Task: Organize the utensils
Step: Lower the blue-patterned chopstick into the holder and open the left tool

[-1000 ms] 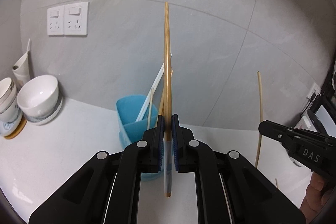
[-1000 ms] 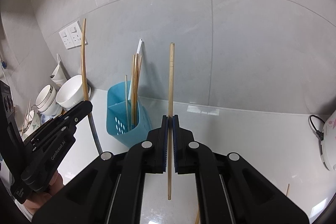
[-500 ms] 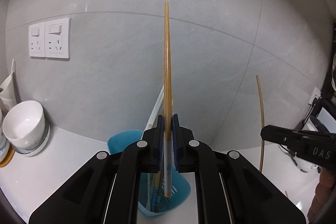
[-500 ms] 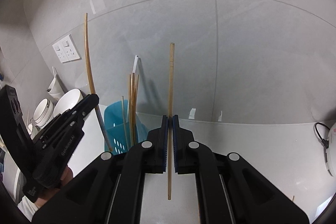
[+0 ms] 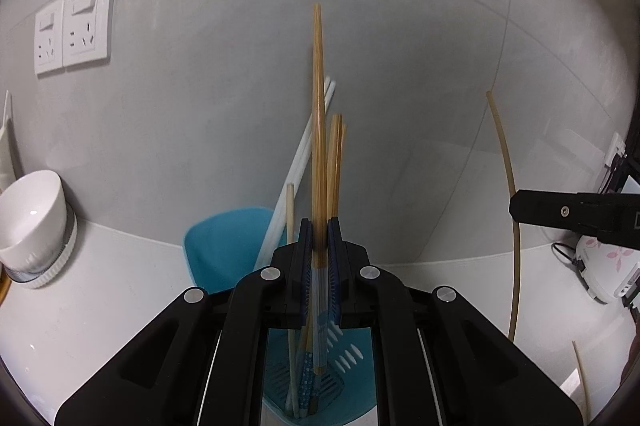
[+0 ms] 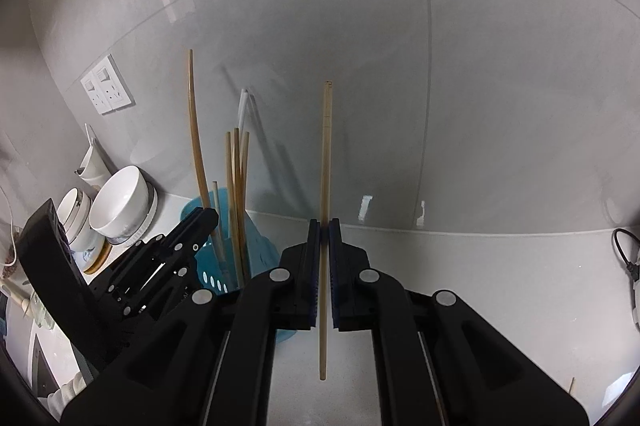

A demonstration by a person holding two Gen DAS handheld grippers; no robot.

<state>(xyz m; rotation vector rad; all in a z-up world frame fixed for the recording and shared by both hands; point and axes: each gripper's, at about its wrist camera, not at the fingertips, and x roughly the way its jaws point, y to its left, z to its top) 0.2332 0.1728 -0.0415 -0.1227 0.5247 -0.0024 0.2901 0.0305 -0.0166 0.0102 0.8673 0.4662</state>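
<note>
Left tool pinches a bamboo chopstick upright, its lower end down inside the blue utensil holder on the desk (other chopsticks already in there). Right tool is clamped on another chopstick, beside the holder.

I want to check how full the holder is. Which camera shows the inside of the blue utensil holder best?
The left wrist view: it looks down into the blue utensil holder, showing its slotted bottom and chopstick ends. The right wrist view shows only its outer wall, partly hidden behind the left gripper.
</note>
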